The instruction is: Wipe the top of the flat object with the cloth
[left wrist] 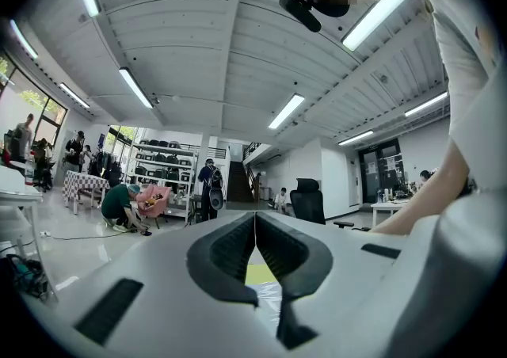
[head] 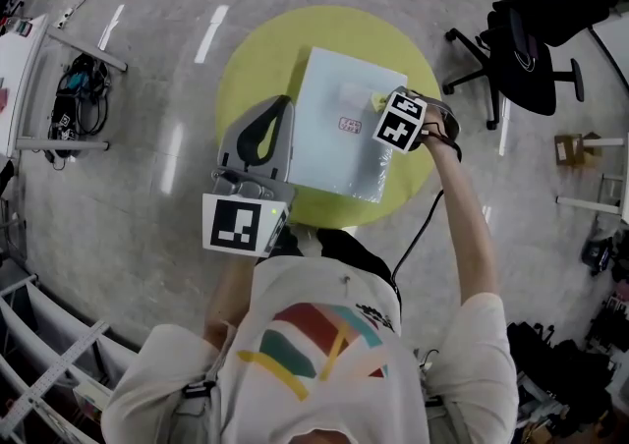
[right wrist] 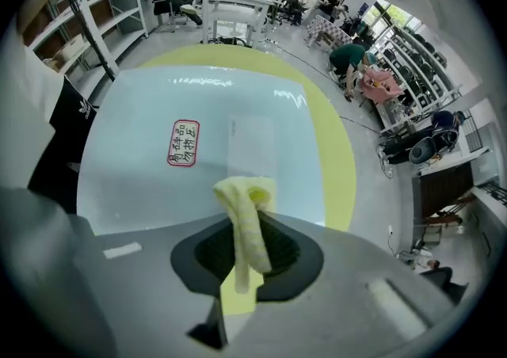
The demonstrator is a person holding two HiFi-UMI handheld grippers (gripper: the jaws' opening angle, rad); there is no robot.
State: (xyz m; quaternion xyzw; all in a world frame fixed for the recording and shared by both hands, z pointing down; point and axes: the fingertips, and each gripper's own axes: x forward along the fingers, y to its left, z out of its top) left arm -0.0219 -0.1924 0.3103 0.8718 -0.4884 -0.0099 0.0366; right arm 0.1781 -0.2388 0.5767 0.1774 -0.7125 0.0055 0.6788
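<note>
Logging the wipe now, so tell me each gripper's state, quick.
Left gripper: closed, empty.
Right gripper: closed on the yellow cloth.

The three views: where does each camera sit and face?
Head view: on the person's head, facing down at the yellow table; shirt, arms, left tool, right tool show.
Left gripper view: on the left tool, tilted up at ceiling lights; shut jaws, an arm show.
Right gripper view: on the right tool, facing down at the cloth it grips.
Head and right share the flat panel.
</note>
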